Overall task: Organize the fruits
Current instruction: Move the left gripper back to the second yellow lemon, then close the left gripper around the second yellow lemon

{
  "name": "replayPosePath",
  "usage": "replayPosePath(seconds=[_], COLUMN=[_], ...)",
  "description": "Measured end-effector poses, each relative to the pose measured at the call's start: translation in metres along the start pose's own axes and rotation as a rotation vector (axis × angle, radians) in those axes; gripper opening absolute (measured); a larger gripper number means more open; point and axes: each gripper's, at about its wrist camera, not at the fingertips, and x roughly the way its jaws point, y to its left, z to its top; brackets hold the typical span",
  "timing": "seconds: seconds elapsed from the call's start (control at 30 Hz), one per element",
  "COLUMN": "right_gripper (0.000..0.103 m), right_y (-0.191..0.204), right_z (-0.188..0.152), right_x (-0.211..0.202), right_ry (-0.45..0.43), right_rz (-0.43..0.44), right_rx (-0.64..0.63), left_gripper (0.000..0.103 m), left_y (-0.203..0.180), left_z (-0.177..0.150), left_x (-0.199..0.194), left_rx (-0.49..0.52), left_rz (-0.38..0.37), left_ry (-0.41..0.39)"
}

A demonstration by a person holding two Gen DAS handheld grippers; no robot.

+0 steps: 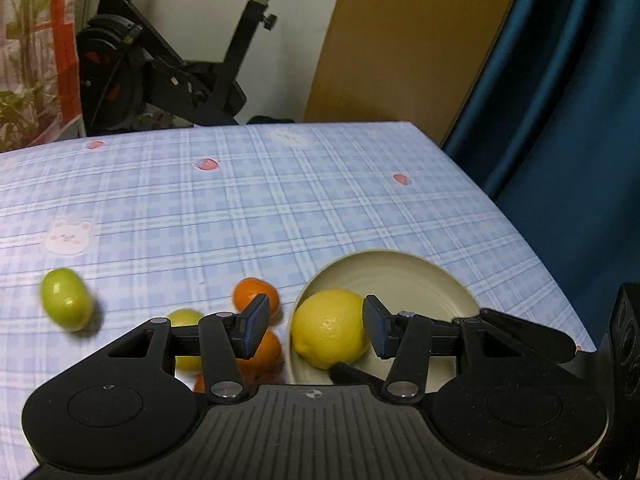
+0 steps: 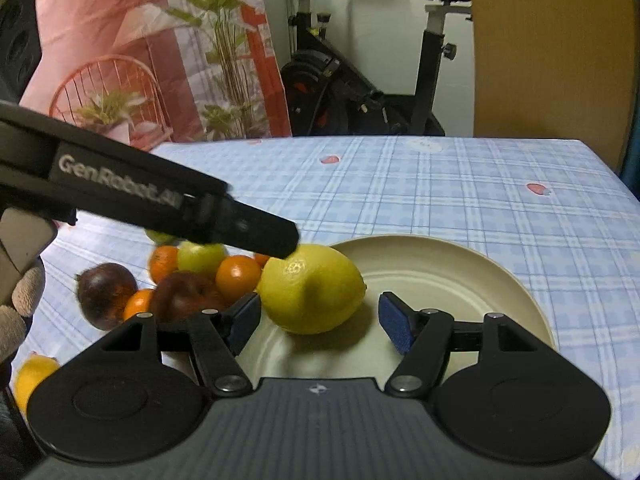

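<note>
A big yellow lemon [image 1: 330, 328] lies at the left edge of a cream plate [image 1: 420, 276] on the blue checked tablecloth. My left gripper [image 1: 314, 330] is open, its blue pads either side of the lemon with gaps. My right gripper [image 2: 320, 322] is open just in front of the same lemon [image 2: 312, 288] over the plate [image 2: 460, 276]. The left gripper's black finger [image 2: 256, 228] reaches across above the lemon. Left of the plate lie oranges [image 2: 238, 278], dark red fruits [image 2: 106, 290], a green fruit [image 1: 66, 304] and a small lemon [image 2: 34, 376].
The table's far edge [image 1: 280, 128] and right edge [image 1: 520, 220] drop off; an exercise bike [image 1: 160, 68], a wooden door [image 1: 400, 40] and a blue curtain [image 1: 560, 100] stand beyond. A black device [image 1: 626, 360] sits at the right. Plants and an orange wire basket [image 2: 108, 92] stand at the back left.
</note>
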Motion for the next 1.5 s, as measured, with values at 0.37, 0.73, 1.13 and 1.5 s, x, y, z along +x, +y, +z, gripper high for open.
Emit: replayPosePath(seconds=[0.37,0.73,1.13,1.5], right_gripper=[0.068,0.068,0.068,0.067], right_y=[0.034,0.096,0.161,0.155], right_z=[-0.016,-0.022,-0.042,-0.060], right_x=[-0.036,-0.033,-0.014,0.006], right_ry=[-0.033,0.031,0.129,0.176], right_rz=[0.099,0.265,0.419,0.411], right_rx=[-0.027,-0.190,-0.418,-0.414], left_gripper=[0.054,0.056,0.057,0.066], left_y=[0.031,0.071,0.101,0.095], left_z=[-0.032,-0.090,-0.113,-0.128], left_x=[-0.074,-0.136,-0.133,-0.114], left_rx=[-0.069,-0.148,-0.278,-0.266], left_rz=[0.054,0.153,0.117,0.091], left_ry=[-0.067,-0.079,-0.052,0.034])
